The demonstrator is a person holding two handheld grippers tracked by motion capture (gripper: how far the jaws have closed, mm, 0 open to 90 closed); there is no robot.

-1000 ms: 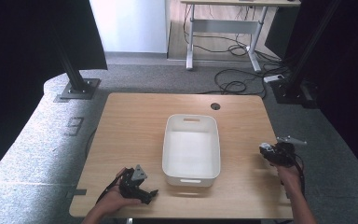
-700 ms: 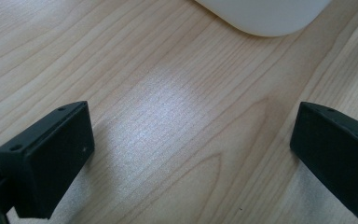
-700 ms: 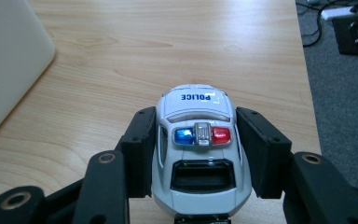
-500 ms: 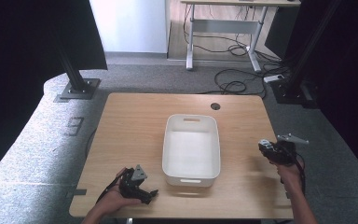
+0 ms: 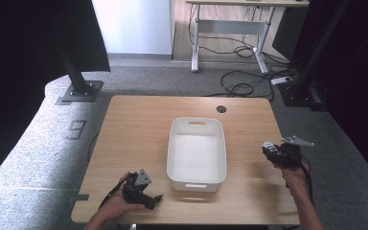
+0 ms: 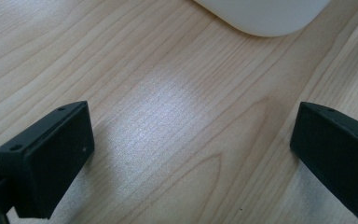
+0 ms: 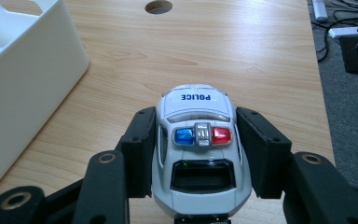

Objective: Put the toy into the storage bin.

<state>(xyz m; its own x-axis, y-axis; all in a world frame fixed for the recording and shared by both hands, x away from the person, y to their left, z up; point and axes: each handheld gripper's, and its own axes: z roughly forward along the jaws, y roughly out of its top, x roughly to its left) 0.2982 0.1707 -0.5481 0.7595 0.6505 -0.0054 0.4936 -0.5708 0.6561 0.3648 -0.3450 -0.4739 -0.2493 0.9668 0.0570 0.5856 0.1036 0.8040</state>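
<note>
Your left gripper (image 5: 143,191) rests low at the table's (image 5: 139,124) near edge, jaws wide apart over bare wood. Your right gripper (image 7: 197,154), raised over the right edge, clamps the toy police car (image 7: 198,140) by its flanks. Between your hands stands the white bin (image 5: 196,152); beyond it lies the cable hole (image 5: 221,109).
</note>
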